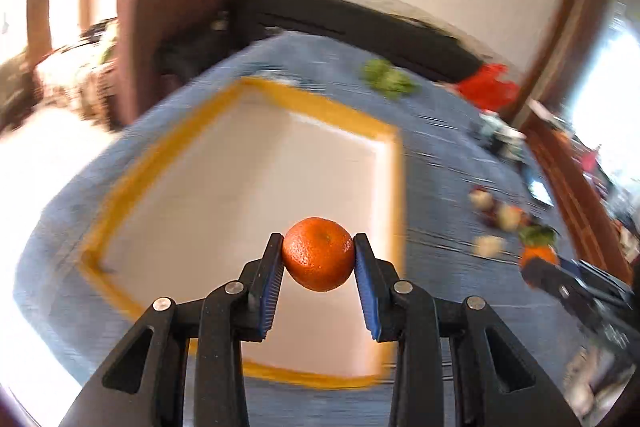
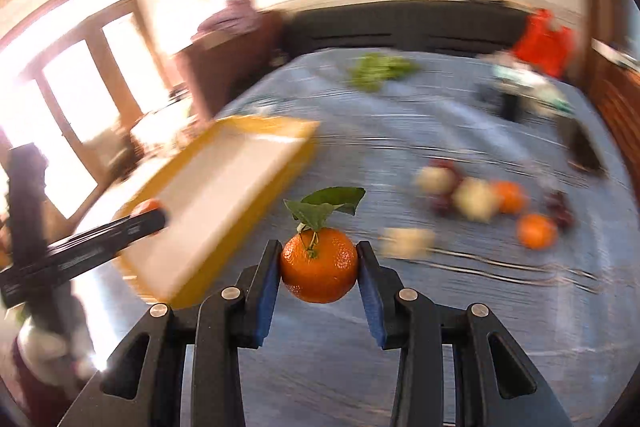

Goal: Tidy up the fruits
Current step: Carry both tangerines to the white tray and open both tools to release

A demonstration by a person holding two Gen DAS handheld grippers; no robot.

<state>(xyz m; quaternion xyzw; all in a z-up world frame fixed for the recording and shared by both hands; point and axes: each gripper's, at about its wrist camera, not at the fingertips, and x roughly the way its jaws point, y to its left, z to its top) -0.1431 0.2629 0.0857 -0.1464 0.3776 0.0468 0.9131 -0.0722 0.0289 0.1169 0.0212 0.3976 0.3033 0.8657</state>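
Observation:
My left gripper (image 1: 318,254) is shut on a plain orange tangerine (image 1: 318,253) and holds it above the yellow-rimmed white tray (image 1: 256,163). My right gripper (image 2: 319,258) is shut on a tangerine with green leaves (image 2: 319,259), held above the blue cloth to the right of the tray (image 2: 224,195). The left gripper shows at the left of the right wrist view (image 2: 148,215), over the tray. The right gripper with its tangerine shows at the right of the left wrist view (image 1: 538,259). Both views are motion-blurred.
On the blue tablecloth (image 2: 440,131) lie more fruits: two tangerines (image 2: 536,230), pale fruits (image 2: 476,201), dark grapes (image 2: 558,207) and a green bunch (image 2: 378,69) at the far side. A red bag (image 2: 544,41) and clutter sit at the back right.

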